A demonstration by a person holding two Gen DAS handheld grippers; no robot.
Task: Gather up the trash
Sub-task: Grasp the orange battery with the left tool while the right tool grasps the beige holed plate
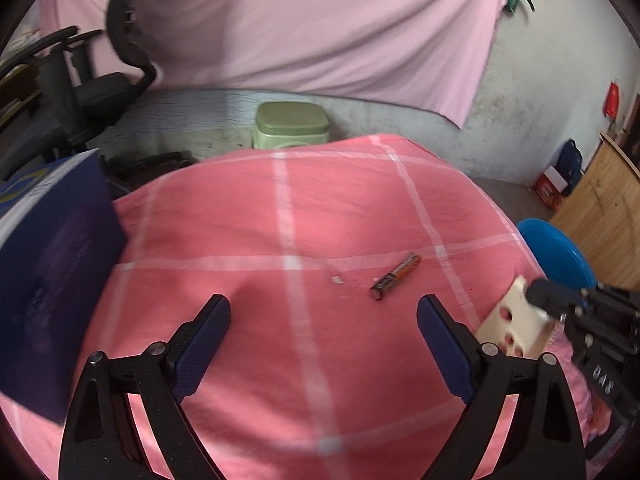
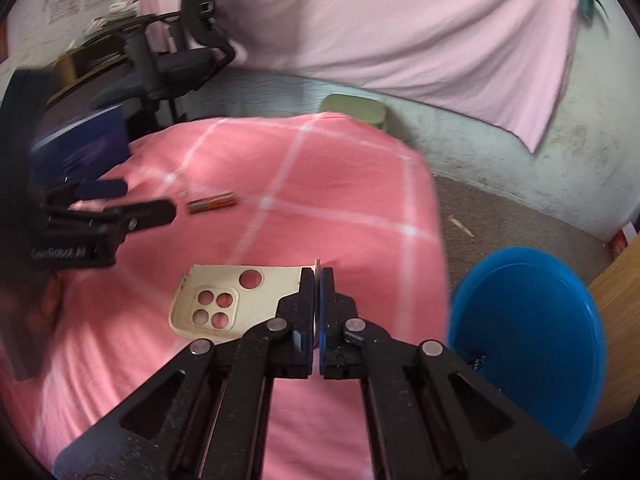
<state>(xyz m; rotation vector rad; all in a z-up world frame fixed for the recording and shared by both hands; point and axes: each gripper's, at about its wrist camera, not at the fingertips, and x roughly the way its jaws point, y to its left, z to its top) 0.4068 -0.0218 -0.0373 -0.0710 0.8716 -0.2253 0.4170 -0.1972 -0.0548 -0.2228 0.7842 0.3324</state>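
Note:
A cream phone case point(image 2: 224, 300) with round camera holes lies on the pink checked bedspread point(image 2: 320, 184). My right gripper point(image 2: 318, 276) is shut on its right edge, and the same grip shows at the right of the left wrist view, gripper point(image 1: 560, 300) on case point(image 1: 516, 320). A small orange and dark wrapper point(image 1: 396, 276) lies ahead and to the right of my left gripper point(image 1: 323, 304). That gripper stands open over bare bedspread with nothing between its fingers. From the right wrist view the left gripper point(image 2: 144, 199) sits just left of the wrapper point(image 2: 212, 203). A pale crumb point(image 1: 338, 279) lies near the wrapper.
A blue bin point(image 2: 528, 332) stands on the floor by the bed's right edge. A navy box point(image 1: 52, 280) rests at the bed's left side. Beyond the bed are a green lidded container point(image 1: 290, 126), an office chair point(image 1: 100, 92) and a hanging pink sheet point(image 1: 320, 20). Wooden furniture point(image 1: 600, 208) is at far right.

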